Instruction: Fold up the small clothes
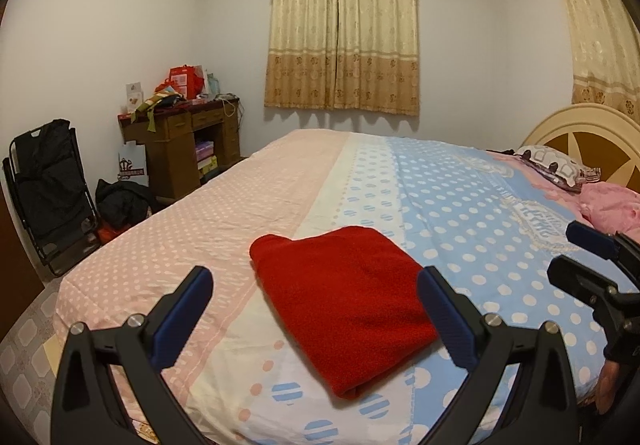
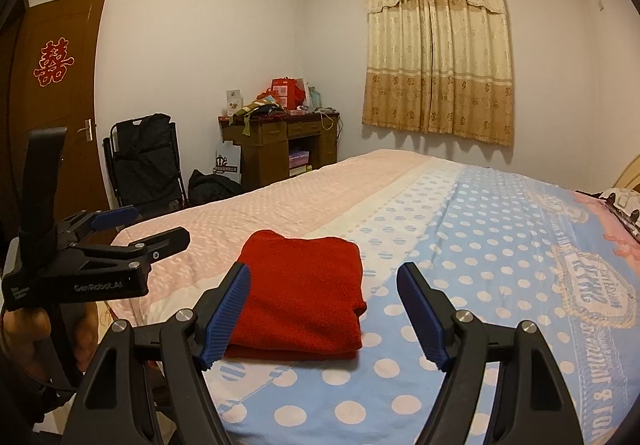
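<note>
White walls close in a bedroom whose floor is mostly taken up by a wide bed with a polka-dot cover (image 1: 280, 181), pink on its left part, cream down the middle and pale blue on the right.

At the far left of the left wrist view a black folding chair (image 1: 48, 181) leans by the wall, with a dark wooden desk piled with red boxes and cloths (image 1: 180, 133) just beside it. At top centre hang beige patterned curtains (image 1: 340, 33). Low in the frame the left gripper (image 1: 316, 309) shows both blue-padded fingers spread wide, holding nothing. Between them, resting on the cover near the bed's near edge, lies the folded red fleece garment (image 1: 340, 305), a thick rectangular bundle straddling the cream and blue stripes. At the right edge the right gripper (image 1: 576, 257) juts in, its fingers apart and empty. Behind it sit a cream curved headboard (image 1: 580, 125) and a patterned pillow (image 1: 556, 165).

From the right wrist view, a brown wooden door with a red paper character (image 2: 56, 85) fills the upper left. Below it the left gripper (image 2: 148, 227) hangs released over the pink stripe. The red garment (image 2: 300, 293) lies left of centre, and the right gripper (image 2: 324, 317) frames it with fingers parted, not touching the cloth.
</note>
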